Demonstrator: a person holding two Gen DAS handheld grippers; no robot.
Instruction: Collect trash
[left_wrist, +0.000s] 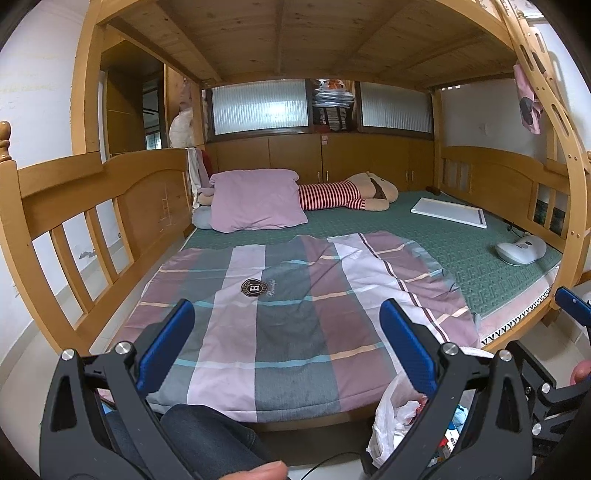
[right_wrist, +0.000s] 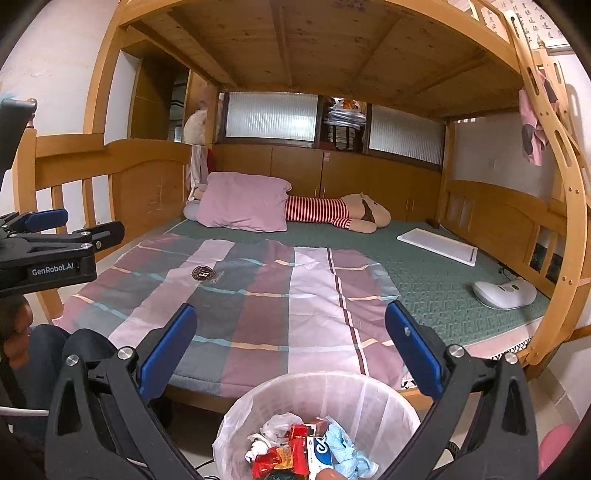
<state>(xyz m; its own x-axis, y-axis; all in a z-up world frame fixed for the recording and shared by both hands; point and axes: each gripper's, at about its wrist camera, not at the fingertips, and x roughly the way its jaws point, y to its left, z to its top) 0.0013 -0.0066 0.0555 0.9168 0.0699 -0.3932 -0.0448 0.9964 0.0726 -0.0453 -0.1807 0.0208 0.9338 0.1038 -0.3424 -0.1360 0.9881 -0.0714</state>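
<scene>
A white-lined trash bin (right_wrist: 354, 398) stands on the floor at the foot of the bed, just below my right gripper (right_wrist: 291, 343). It holds red wrappers (right_wrist: 291, 454), crumpled white paper and blue tissue (right_wrist: 347, 454). The right gripper is open and empty above the bin. My left gripper (left_wrist: 288, 336) is open and empty, held over the bed's near edge. The bin's liner (left_wrist: 391, 417) shows at lower right in the left wrist view. The left gripper also shows in the right wrist view (right_wrist: 48, 240).
The wooden bunk bed has a plaid quilt (right_wrist: 258, 295), a pink pillow (right_wrist: 243, 201), a striped plush toy (right_wrist: 332, 212), a white board (right_wrist: 437, 243) and a white device (right_wrist: 506, 293). Wooden rails (left_wrist: 92, 221) stand left, a ladder (right_wrist: 565, 221) right. A person's knee (left_wrist: 207, 435) is below.
</scene>
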